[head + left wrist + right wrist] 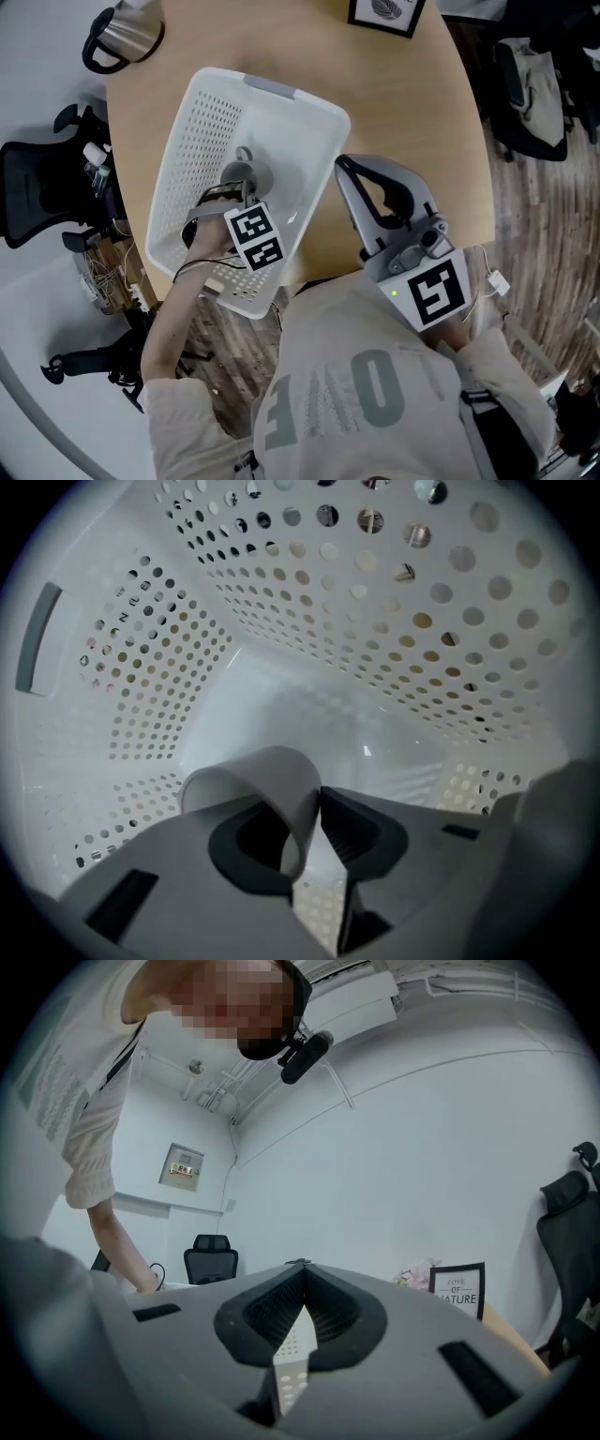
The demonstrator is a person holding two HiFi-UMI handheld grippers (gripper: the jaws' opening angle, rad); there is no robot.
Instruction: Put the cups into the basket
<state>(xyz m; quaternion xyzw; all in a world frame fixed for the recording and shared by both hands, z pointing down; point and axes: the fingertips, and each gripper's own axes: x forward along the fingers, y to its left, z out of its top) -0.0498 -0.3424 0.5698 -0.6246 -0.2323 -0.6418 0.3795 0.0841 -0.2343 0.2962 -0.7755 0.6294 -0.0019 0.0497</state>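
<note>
A white perforated basket (272,89) lies on the round wooden table (422,141). Inside it sits a grey cup (246,174), with my left gripper (239,192) reaching down to it. In the left gripper view the cup (272,775) has its thin wall between the jaws of that gripper (314,827); one pad is inside the cup, the wall leans on the other pad, and the jaws stand apart without pressing. My right gripper (349,167) hovers just right of the basket, shut and empty (302,1279). A metal cup with a black handle (127,33) stands at the table's far left edge.
A framed print (384,14) stands at the table's far edge, also seen as the frame (457,1290). Black office chairs (37,187) crowd the left side and a dark bag (534,84) lies on the floor at right. The basket's walls (375,621) close round the left gripper.
</note>
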